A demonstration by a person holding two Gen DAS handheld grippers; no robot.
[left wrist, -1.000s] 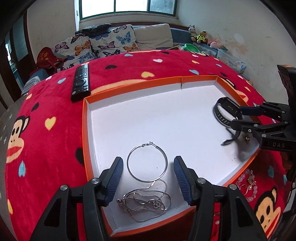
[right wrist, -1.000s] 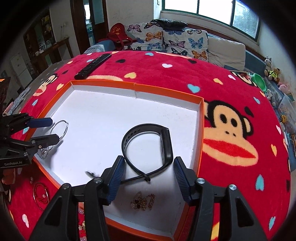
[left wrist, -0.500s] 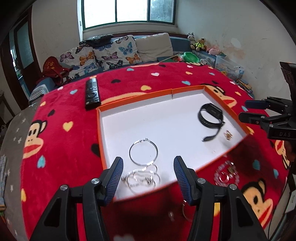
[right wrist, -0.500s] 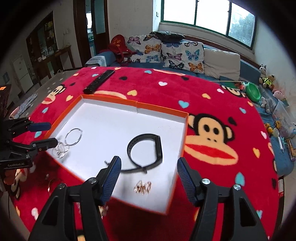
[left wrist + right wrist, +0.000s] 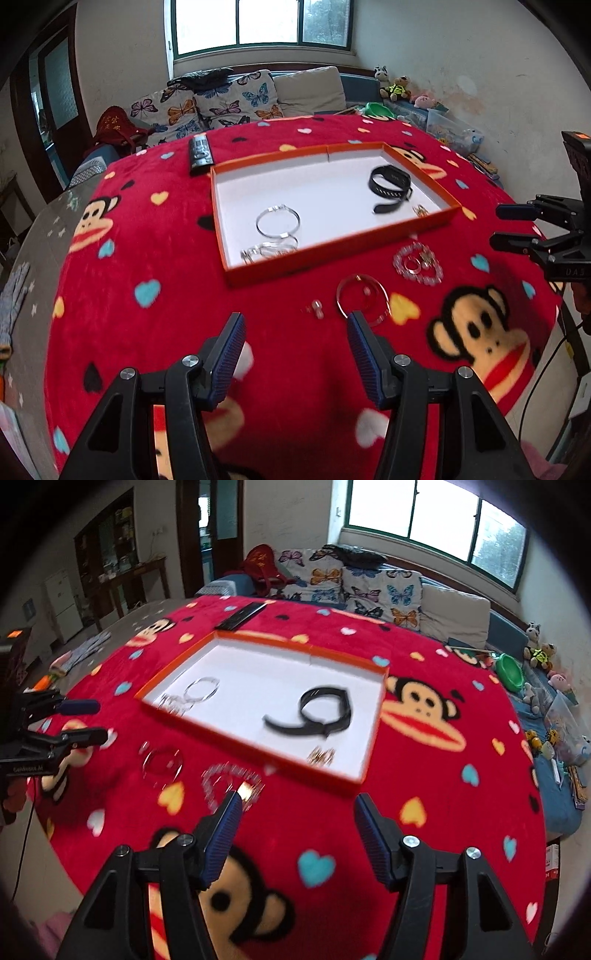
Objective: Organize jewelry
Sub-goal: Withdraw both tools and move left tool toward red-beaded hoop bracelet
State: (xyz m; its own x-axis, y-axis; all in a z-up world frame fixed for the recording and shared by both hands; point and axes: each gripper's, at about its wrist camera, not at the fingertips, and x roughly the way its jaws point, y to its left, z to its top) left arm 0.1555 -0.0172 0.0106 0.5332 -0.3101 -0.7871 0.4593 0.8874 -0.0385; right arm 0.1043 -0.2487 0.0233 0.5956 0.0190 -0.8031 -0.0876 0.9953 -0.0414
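Left wrist view: left gripper [image 5: 295, 350], jaws spread, nothing held, above red blanket [image 5: 147, 332]. Right gripper [image 5: 295, 830], likewise released, empty. Orange tray [image 5: 332, 254] holding silver hoop [image 5: 277, 221], tangled chain [image 5: 269, 251], black wristband [image 5: 389, 186], small gold piece [image 5: 419, 210]. Outside tray, on blanket: bead bracelet [image 5: 419, 264], clear bangle [image 5: 362, 299], small clear piece [image 5: 317, 308]. Remote control [image 5: 200, 153] beyond tray.

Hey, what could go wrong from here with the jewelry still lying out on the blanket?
The beaded bracelet lies with small rings inside its loop; grabbing it might scatter them into the fuzzy blanket. The red bangle lies flat, so open fingers may slip off. The tiny clasp piece could be overlooked.
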